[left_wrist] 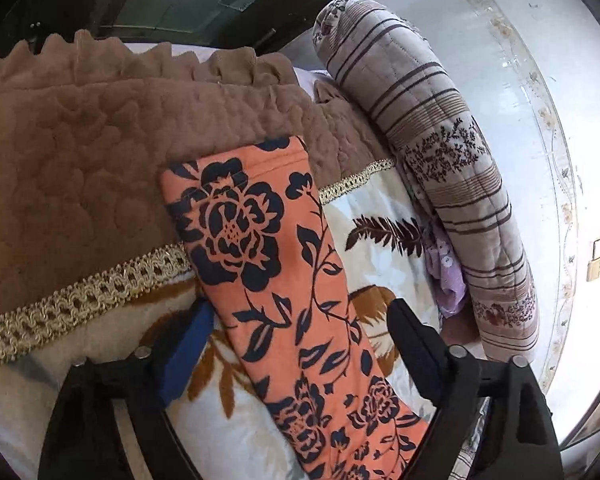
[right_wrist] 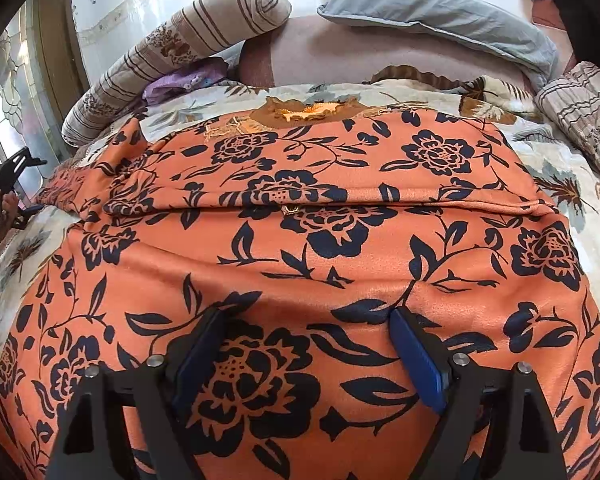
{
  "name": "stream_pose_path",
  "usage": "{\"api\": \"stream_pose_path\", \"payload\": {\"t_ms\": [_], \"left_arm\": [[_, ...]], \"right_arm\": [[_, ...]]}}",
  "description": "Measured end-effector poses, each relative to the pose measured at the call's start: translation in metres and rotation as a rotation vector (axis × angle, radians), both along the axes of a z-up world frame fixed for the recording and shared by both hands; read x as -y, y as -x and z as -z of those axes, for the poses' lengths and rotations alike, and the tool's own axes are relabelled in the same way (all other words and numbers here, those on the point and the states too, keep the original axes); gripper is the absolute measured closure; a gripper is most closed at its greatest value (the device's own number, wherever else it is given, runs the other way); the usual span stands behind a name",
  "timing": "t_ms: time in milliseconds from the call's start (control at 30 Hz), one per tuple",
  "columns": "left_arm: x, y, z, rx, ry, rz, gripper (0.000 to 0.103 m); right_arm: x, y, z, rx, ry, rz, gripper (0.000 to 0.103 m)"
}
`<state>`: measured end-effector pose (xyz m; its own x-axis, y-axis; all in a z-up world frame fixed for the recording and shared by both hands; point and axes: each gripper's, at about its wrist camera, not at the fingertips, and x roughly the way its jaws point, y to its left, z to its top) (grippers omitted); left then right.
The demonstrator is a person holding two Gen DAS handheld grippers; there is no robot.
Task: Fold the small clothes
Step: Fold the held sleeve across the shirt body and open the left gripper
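An orange garment with a dark blue flower print (right_wrist: 300, 248) lies spread on the bed, with a fold line across its middle. Its sleeve (left_wrist: 268, 264) stretches out flat in the left wrist view. My left gripper (left_wrist: 300, 312) is open, its fingers on either side of the sleeve, just above it. The left gripper also shows at the far left of the right wrist view (right_wrist: 12, 184). My right gripper (right_wrist: 306, 316) is open, low over the garment's near part, holding nothing.
A brown quilted blanket (left_wrist: 80, 152) with gold lace trim lies left of the sleeve. A striped rolled quilt (left_wrist: 452, 152) runs along the white wall. A purple cloth (right_wrist: 180, 80), a grey pillow (right_wrist: 440, 16) and a striped cushion (right_wrist: 584, 120) lie at the far side.
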<state>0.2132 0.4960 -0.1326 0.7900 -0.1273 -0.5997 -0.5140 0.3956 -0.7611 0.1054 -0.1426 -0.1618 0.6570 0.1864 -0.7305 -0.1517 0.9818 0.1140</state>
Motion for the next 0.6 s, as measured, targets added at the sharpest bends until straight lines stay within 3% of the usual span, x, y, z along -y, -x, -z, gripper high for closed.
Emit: {"api": "stream_pose_path", "payload": {"t_ms": [33,100,167,200,267,400,500,600], "left_arm": [[0.001,-0.001,-0.001,-0.001,-0.011,0.001,0.020],[-0.003,-0.003,0.001,-0.013,-0.014,-0.004,0.040],[-0.008,-0.003,0.009,-0.064,-0.003,-0.026,0.085],[-0.011,-0.003,0.013,-0.104,-0.014,-0.038,0.095],[-0.012,-0.001,0.013,-0.113,-0.027,-0.037,0.096],[0.011,-0.006,-0.026,-0.157,-0.227,-0.008,0.097],[0.057,-0.010,-0.088,-0.084,-0.428,0.069,0.097],[0.127,-0.010,-0.154,0.052,-0.564,0.187,0.097]], "right_arm": [[0.000,0.000,0.000,0.000,-0.001,0.000,0.016],[0.000,0.000,0.000,0.000,-0.001,0.000,0.016],[0.000,0.000,0.000,0.000,-0.001,0.000,0.016],[0.000,0.000,0.000,0.000,-0.001,0.000,0.016],[0.000,0.000,0.000,0.000,-0.001,0.000,0.016],[0.001,0.000,0.000,0.002,-0.009,0.000,0.016],[0.002,0.000,0.001,0.002,-0.019,0.001,0.016],[0.003,0.000,0.001,0.002,-0.029,0.001,0.016]]}}
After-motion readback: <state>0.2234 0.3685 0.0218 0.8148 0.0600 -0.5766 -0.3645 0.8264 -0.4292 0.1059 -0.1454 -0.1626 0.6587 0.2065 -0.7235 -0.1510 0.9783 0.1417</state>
